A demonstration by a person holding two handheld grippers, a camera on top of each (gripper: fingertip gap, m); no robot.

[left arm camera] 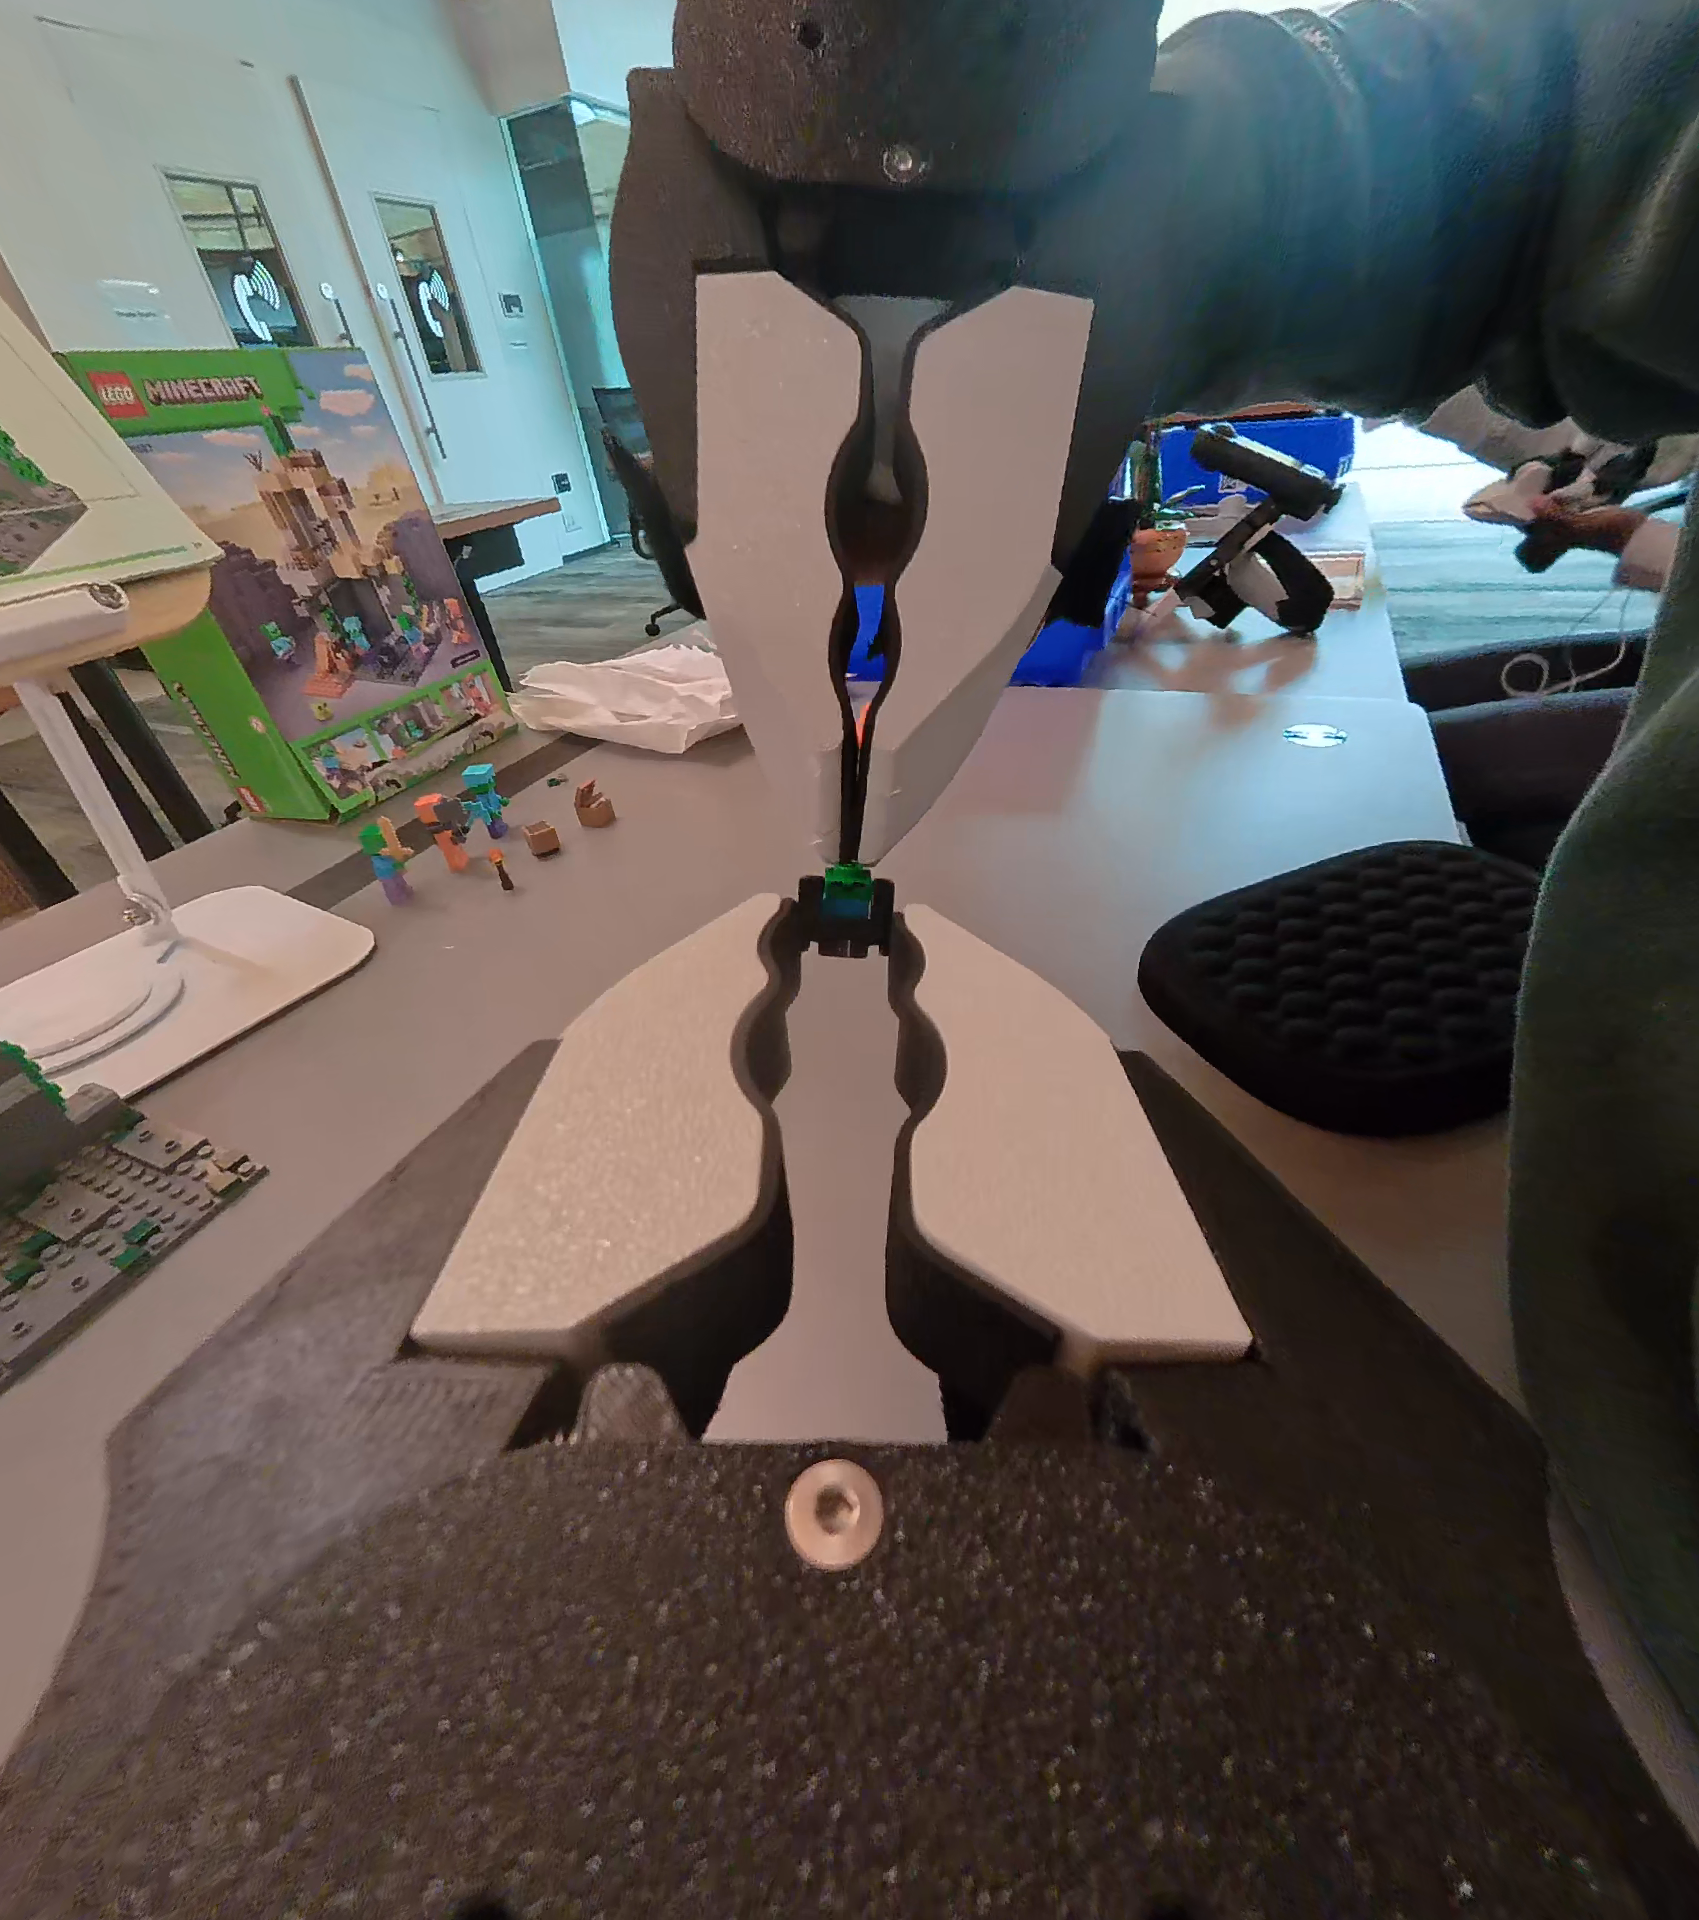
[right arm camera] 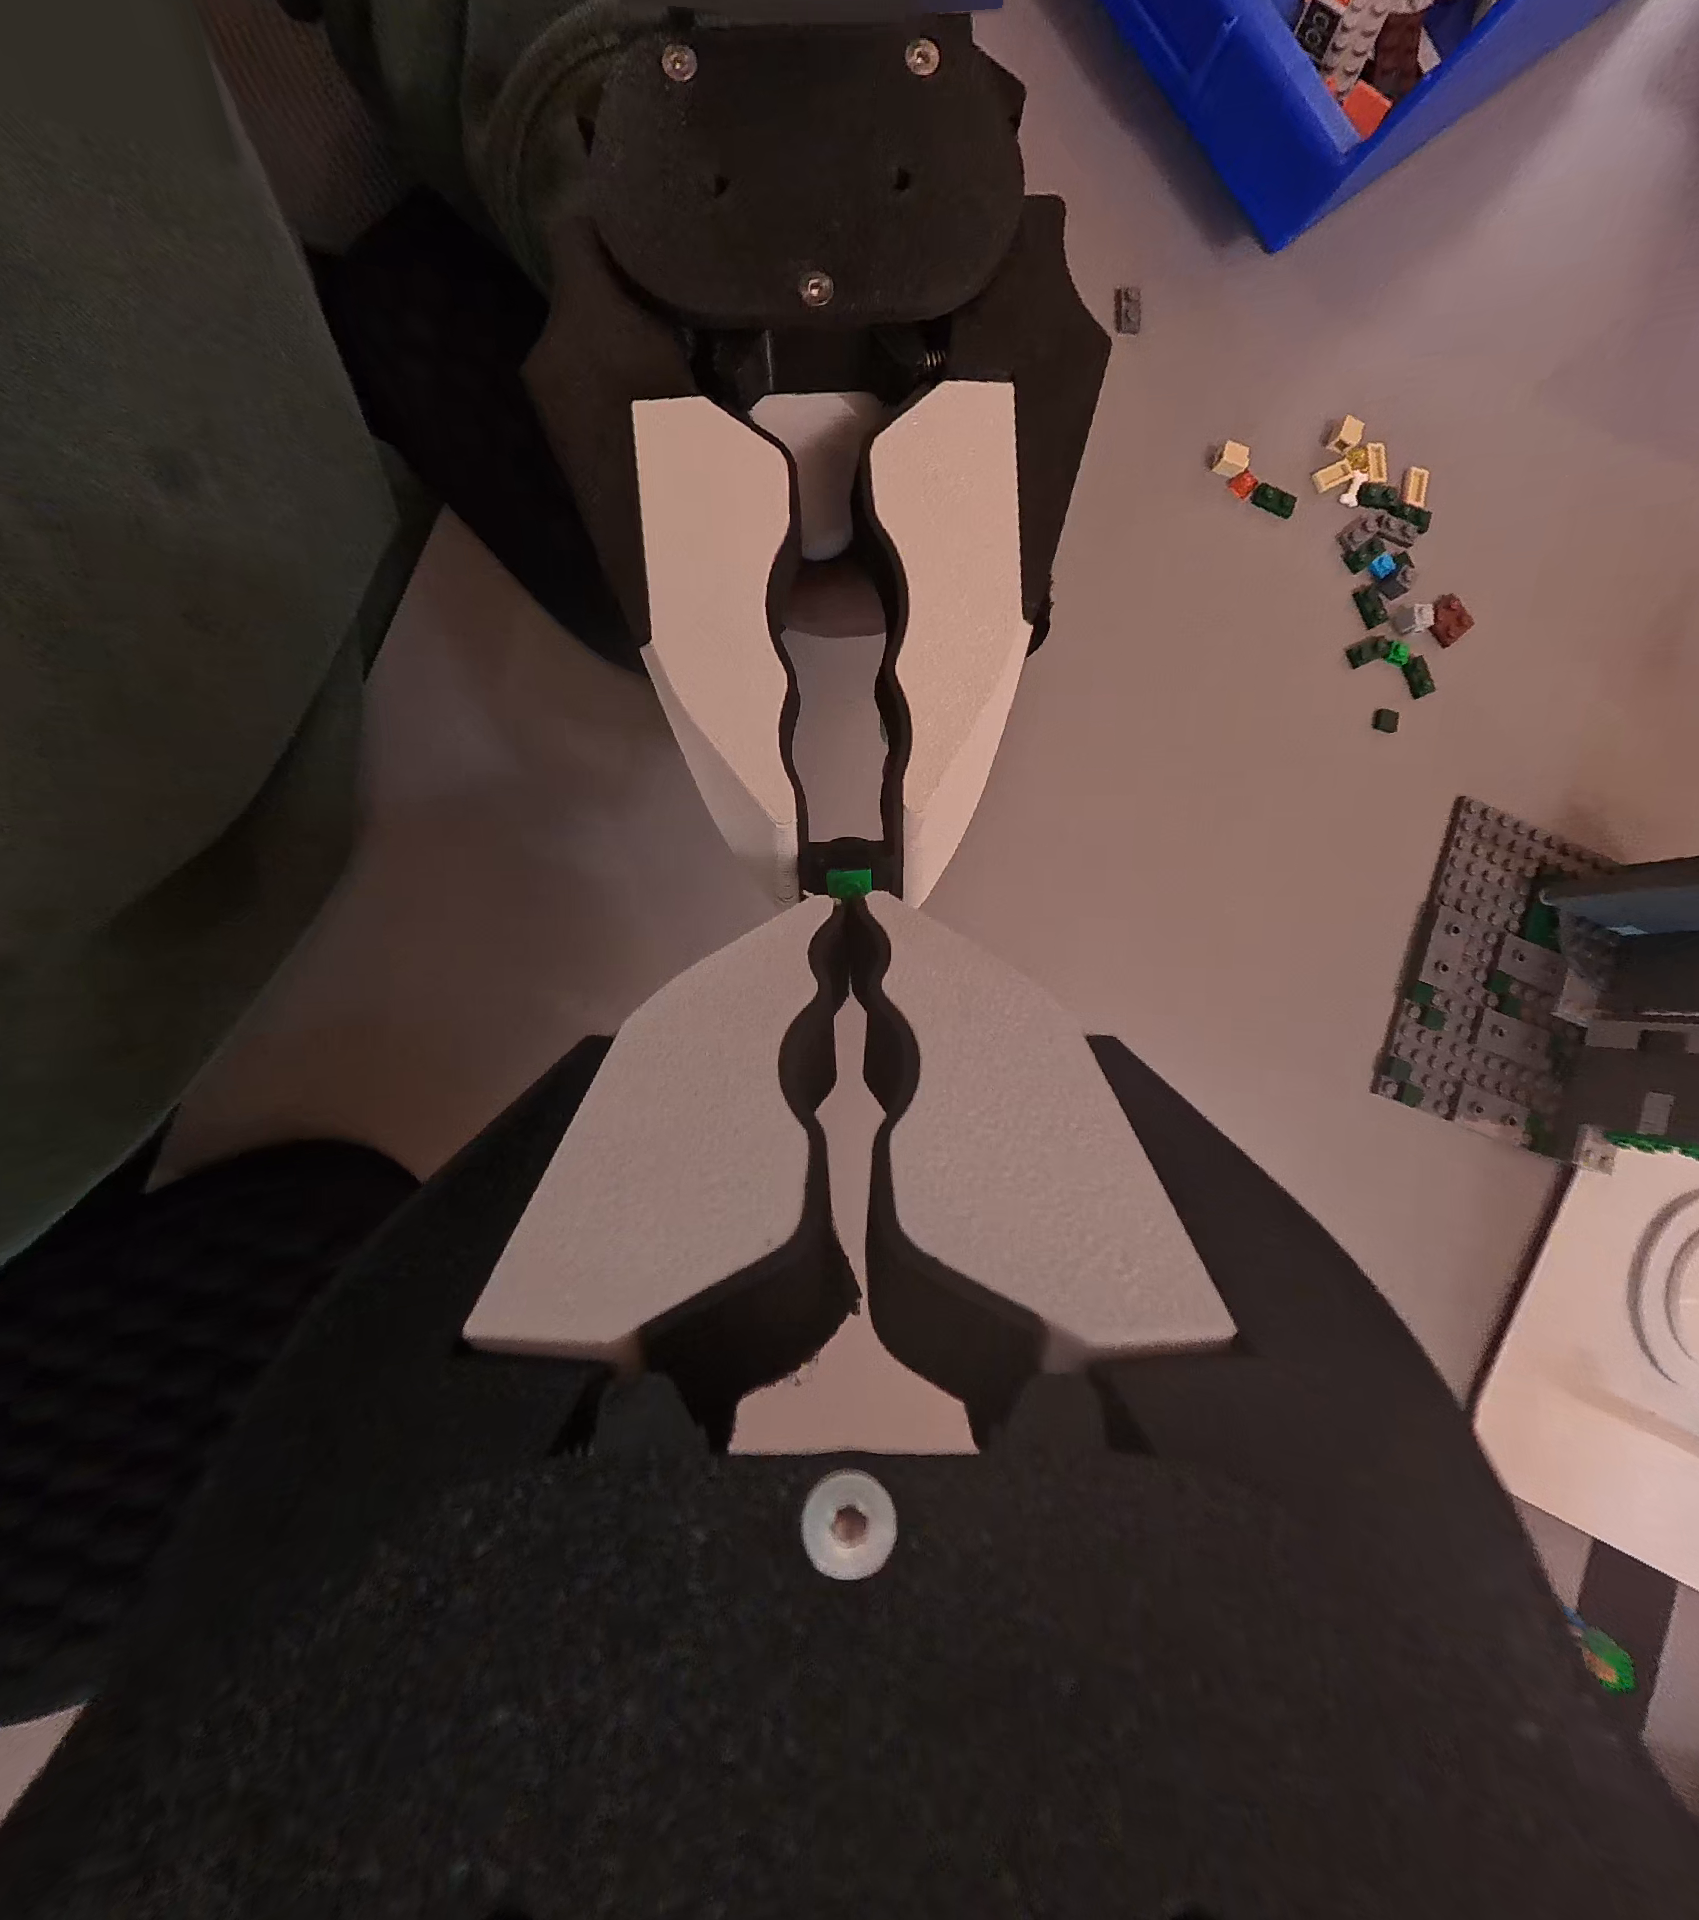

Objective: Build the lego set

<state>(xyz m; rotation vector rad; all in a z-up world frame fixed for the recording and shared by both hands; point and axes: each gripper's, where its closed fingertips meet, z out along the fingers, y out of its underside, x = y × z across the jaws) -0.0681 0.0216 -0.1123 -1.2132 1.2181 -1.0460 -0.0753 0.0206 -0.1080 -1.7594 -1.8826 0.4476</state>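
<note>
My left gripper (left arm camera: 845,925) is shut on a small lego assembly (left arm camera: 847,902) with a green top, a blue middle and black sides, and holds it above the grey table (left arm camera: 1188,790). My right gripper (left arm camera: 853,854) comes down from above, shut, with its tips touching the green top. In the right wrist view my right gripper (right arm camera: 850,909) is shut, with its tips against the green piece (right arm camera: 847,883) held by the left gripper (right arm camera: 850,878). I cannot tell whether the right fingers pinch anything.
A partly built grey-green model (left arm camera: 14,1195) (right arm camera: 1603,997) stands beside a white stand base (left arm camera: 201,966). Lego box (left arm camera: 305,582), several minifigures (left arm camera: 450,831), loose bricks (right arm camera: 1385,561), blue bin (right arm camera: 1344,104), black cushion (left arm camera: 1344,987), and a person's green sleeve (left arm camera: 1655,935) are nearby. My two grippers' fingertips are within a few centimetres of each other. Left tips and right tips are each some 35 cm from the partly built grey-green model (left arm camera: 14,1195). It is also in sight in the right wrist view (right arm camera: 1573,1045).
</note>
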